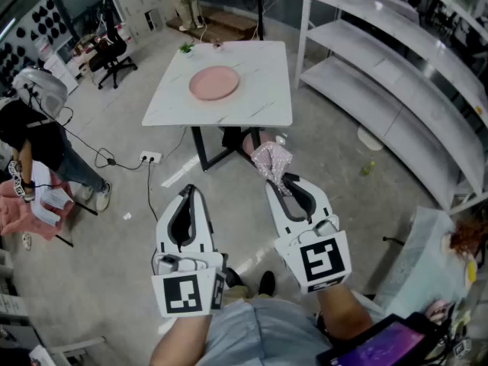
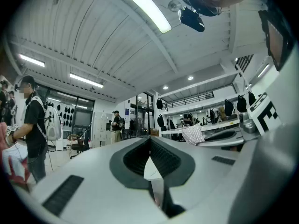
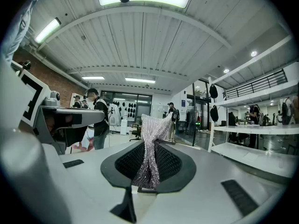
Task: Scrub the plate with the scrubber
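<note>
A pink plate (image 1: 214, 82) lies on a white marble-look table (image 1: 263, 90), well ahead of both grippers. My right gripper (image 1: 273, 181) is shut on a silvery mesh scrubber (image 1: 272, 161), which sticks out past the tips. In the right gripper view the scrubber (image 3: 150, 162) is pinched between the dark pads of the gripper (image 3: 153, 143) and fans out above them. My left gripper (image 1: 188, 193) is held beside the right one, over the floor. Its jaws meet at the tip, and the left gripper view shows nothing between them (image 2: 150, 140). Both grippers are far short of the table.
White shelving (image 1: 381, 75) runs along the right. A person (image 1: 30, 143) stands at the left near an office chair (image 1: 110, 52). A power strip (image 1: 150, 157) with its cable lies on the floor before the table. A small green item (image 1: 185, 48) sits at the table's far left corner.
</note>
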Demonstrator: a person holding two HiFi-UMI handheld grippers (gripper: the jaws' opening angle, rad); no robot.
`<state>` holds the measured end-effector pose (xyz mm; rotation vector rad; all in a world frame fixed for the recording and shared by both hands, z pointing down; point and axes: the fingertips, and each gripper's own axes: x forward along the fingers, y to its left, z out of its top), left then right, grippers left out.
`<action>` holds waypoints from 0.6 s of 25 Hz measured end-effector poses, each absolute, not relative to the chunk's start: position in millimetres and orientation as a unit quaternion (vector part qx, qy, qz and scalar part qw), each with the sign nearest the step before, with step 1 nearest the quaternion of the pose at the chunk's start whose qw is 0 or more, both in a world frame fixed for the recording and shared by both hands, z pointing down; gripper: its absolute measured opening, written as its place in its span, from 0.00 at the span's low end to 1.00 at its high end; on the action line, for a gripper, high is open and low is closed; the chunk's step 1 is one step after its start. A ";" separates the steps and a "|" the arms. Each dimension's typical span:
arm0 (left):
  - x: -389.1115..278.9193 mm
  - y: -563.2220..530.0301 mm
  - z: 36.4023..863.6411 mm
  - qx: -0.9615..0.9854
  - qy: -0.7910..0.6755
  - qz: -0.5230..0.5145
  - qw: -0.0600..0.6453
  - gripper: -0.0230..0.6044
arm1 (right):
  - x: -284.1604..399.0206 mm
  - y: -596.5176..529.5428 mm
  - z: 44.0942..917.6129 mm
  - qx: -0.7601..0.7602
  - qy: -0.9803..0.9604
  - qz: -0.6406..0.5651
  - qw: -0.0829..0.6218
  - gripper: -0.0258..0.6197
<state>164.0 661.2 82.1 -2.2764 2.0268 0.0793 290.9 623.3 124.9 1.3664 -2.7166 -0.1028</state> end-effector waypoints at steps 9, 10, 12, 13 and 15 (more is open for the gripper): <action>174.5 645.3 85.4 -0.745 0.665 0.023 0.044 0.05 | 302.2 607.6 127.2 0.449 -0.891 -0.035 0.047 0.17; 175.3 644.2 86.2 -0.745 0.665 0.022 0.044 0.05 | 304.1 606.3 126.8 0.451 -0.891 -0.032 0.041 0.17; 176.7 641.4 88.1 -0.745 0.666 0.020 0.042 0.05 | 307.8 603.1 126.2 0.451 -0.892 -0.021 0.027 0.17; 177.2 639.3 89.5 -0.745 0.666 0.020 0.041 0.05 | 309.1 600.9 126.4 0.449 -0.893 -0.017 0.024 0.18; 177.5 634.2 93.3 -0.744 0.667 0.017 0.038 0.05 | 311.1 595.7 127.9 0.448 -0.894 -0.016 0.027 0.18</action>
